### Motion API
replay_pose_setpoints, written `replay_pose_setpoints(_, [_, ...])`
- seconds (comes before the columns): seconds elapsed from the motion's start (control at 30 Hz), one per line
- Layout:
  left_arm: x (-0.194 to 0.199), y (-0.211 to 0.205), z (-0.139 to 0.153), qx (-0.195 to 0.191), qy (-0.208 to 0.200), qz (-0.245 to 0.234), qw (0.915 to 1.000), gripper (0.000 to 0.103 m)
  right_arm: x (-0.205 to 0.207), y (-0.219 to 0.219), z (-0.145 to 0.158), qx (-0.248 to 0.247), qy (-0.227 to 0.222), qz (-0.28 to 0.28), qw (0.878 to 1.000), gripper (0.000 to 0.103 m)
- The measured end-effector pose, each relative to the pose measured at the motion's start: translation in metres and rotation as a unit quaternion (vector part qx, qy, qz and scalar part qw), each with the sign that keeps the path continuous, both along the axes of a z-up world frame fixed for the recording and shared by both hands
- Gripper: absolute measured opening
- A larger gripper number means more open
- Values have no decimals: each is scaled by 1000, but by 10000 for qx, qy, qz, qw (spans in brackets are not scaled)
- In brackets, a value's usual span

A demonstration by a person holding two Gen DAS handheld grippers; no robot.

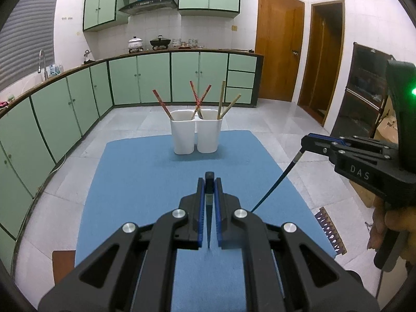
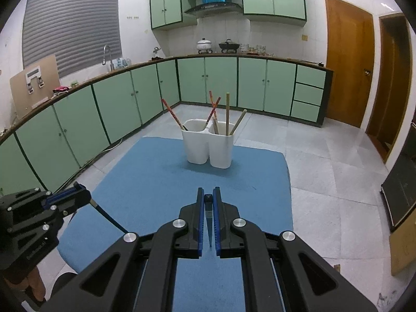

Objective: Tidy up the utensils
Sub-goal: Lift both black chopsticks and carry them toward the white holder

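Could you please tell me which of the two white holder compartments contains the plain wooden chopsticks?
The right compartment of the white holder: two plain wooden chopsticks stand in it, whereas the left compartment holds only red patterned ones.

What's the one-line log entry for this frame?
left gripper: shut on dark chopstick | right gripper: shut on dark chopstick | holder: five chopsticks | mat: bare
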State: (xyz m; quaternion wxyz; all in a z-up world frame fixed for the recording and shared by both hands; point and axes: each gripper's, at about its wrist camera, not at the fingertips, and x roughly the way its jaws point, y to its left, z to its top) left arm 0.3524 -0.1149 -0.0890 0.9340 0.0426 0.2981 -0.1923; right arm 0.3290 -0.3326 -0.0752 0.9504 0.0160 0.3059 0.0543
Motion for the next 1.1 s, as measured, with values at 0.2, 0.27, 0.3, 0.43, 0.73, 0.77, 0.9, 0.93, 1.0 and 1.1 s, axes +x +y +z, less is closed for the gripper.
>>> replay_pose_setpoints(0.2, [2, -4, 3, 77, 1, -125, 9999, 6, 6, 0, 4, -186, 27, 204, 9996, 6])
replay_pose_setpoints(0.27, [4, -7, 3, 131, -8, -188, 9997, 6, 10, 0, 4, -231, 22, 268, 9994, 6])
replay_pose_setpoints(0.3, [6, -7, 3, 147, -8, -207, 9997, 6, 11, 0, 3, -237, 24, 289, 9993, 6])
replay_pose_setpoints(0.43, [13, -11, 3, 181, 18, -295, 9994, 6, 17, -3, 5, -172, 49, 355, 9992, 6])
replay_pose_setpoints(0.73, [24, -10, 5, 177, 104, -415, 9989, 6, 26, -7, 8, -153, 144, 474, 9987, 6])
replay_pose_setpoints(0.77, [25, -9, 7, 153, 120, -437, 9989, 6, 28, -7, 9, -154, 156, 480, 9986, 6])
replay_pose_setpoints(0.9, [33, -4, 20, 42, 172, -521, 9985, 6, 33, -6, 20, -200, 164, 503, 9984, 6])
replay_pose_setpoints(0.93, [35, -2, 23, 25, 169, -534, 9984, 6, 34, -6, 24, -197, 154, 511, 9984, 6])
replay_pose_setpoints(1.0, [42, 2, 37, -9, 128, -544, 9984, 6, 38, -7, 36, -158, 131, 529, 9984, 6])
replay_pose_setpoints(1.1, [57, 3, 59, -52, 37, -535, 9985, 6, 49, -11, 56, -88, 111, 537, 9985, 6])
